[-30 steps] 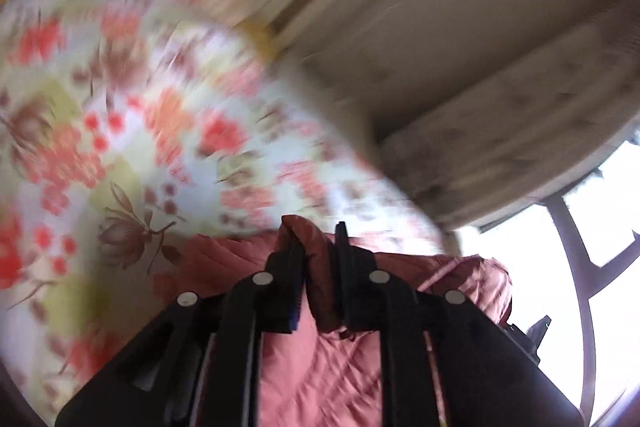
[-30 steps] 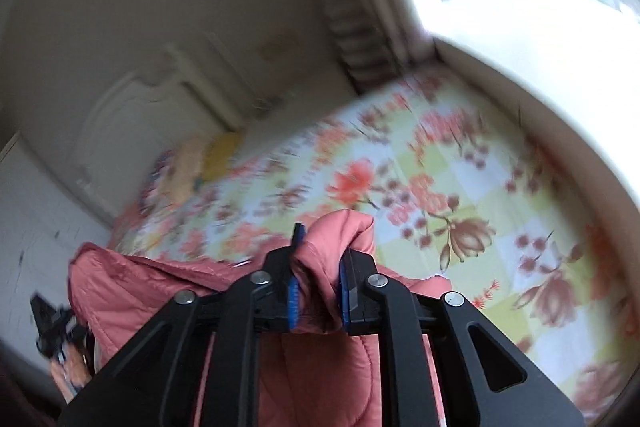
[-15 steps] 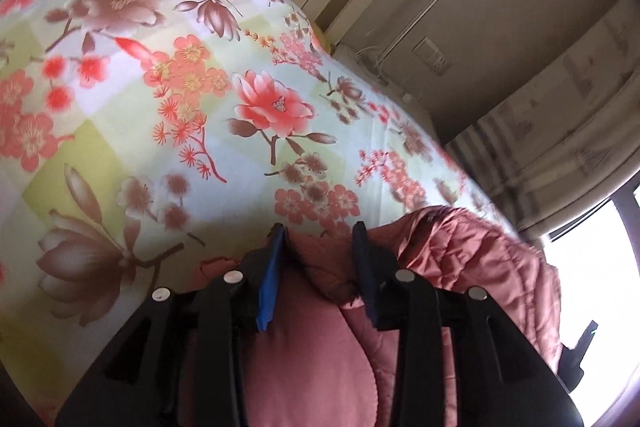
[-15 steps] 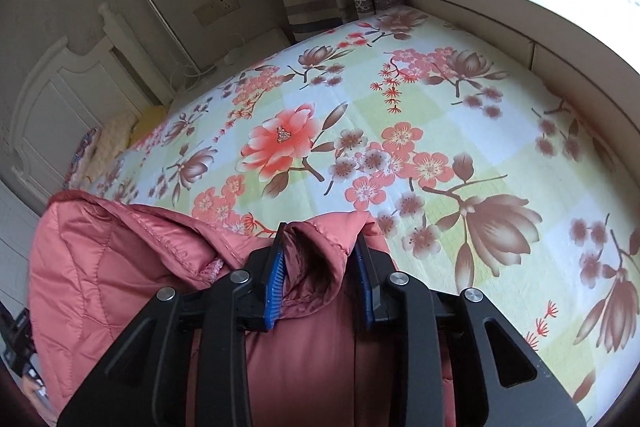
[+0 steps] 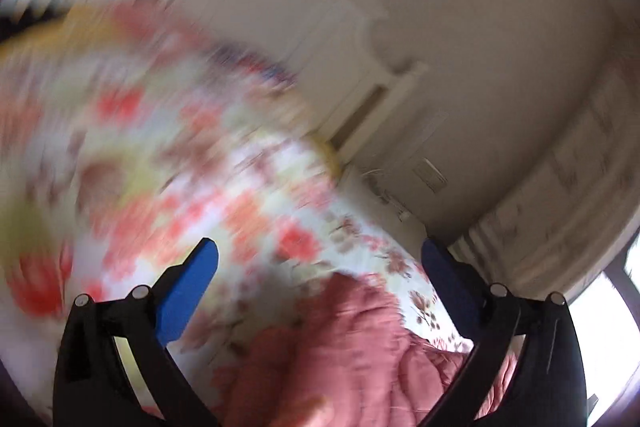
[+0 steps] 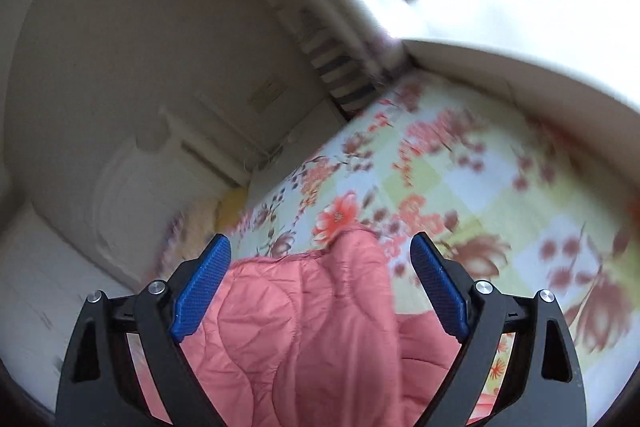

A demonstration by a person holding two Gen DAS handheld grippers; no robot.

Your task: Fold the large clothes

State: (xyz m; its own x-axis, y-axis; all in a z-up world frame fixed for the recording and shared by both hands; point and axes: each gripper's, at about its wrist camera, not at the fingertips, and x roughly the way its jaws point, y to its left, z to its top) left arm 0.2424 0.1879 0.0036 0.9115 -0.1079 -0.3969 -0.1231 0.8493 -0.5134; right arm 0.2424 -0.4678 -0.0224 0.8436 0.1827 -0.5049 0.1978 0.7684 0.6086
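Note:
A salmon-pink quilted jacket (image 6: 312, 323) lies on the floral bedspread (image 6: 480, 187). In the right wrist view it fills the space below and between my fingers. My right gripper (image 6: 320, 283) is open and empty above it. In the left wrist view the jacket (image 5: 360, 347) lies low at centre, blurred. My left gripper (image 5: 320, 291) is open wide and empty above it. Both views are smeared by motion.
A white headboard (image 6: 132, 187) stands at the far end of the bed, with yellow pillows (image 6: 228, 207) beside it. Striped curtains (image 6: 340, 67) and a window sill (image 6: 520, 39) run along the bed's right side. A wall socket (image 5: 432, 175) sits behind the bed.
Both grippers have opened and let go of the jacket, which now lies on the bed. Both cameras have tilted up and away, blurring the view.

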